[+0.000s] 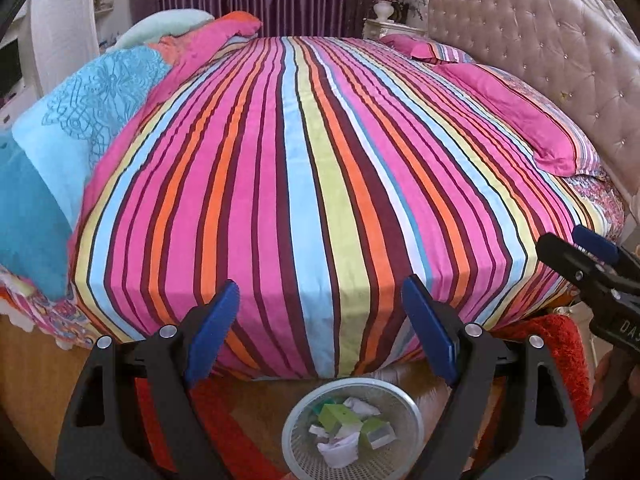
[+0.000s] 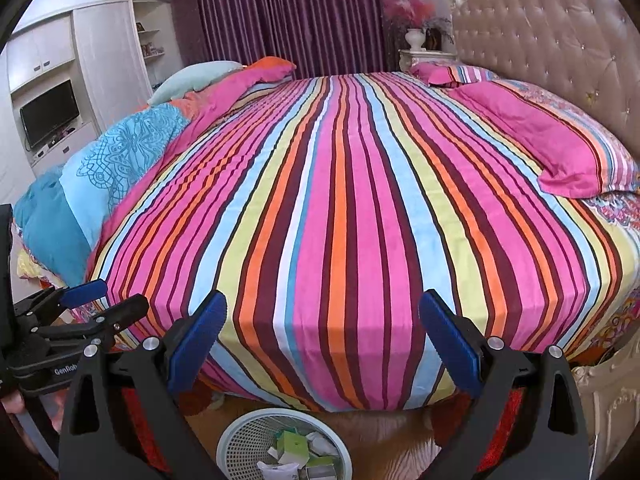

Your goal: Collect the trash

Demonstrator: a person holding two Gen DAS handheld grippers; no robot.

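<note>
A white mesh waste basket (image 1: 298, 412) stands on the floor at the foot of the bed, holding crumpled white paper (image 1: 340, 446) and green-and-white cartons (image 1: 334, 416). It also shows in the right wrist view (image 2: 244, 434), with a green carton (image 2: 294, 446) inside. My left gripper (image 1: 320, 304) is open and empty, held above the basket in front of the striped bed cover (image 1: 320, 160). My right gripper (image 2: 322, 318) is open and empty, beside the left one. Each gripper shows at the edge of the other's view: the right gripper (image 1: 576, 244), the left gripper (image 2: 116, 296).
Pink pillows (image 1: 516, 116) lie by the tufted headboard (image 1: 532, 32) on the right. A blue quilt (image 1: 60, 152) is piled at the left bed edge. A red rug (image 1: 560, 360) lies on the wooden floor. A nightstand with a vase (image 2: 416, 40) and purple curtains stand behind.
</note>
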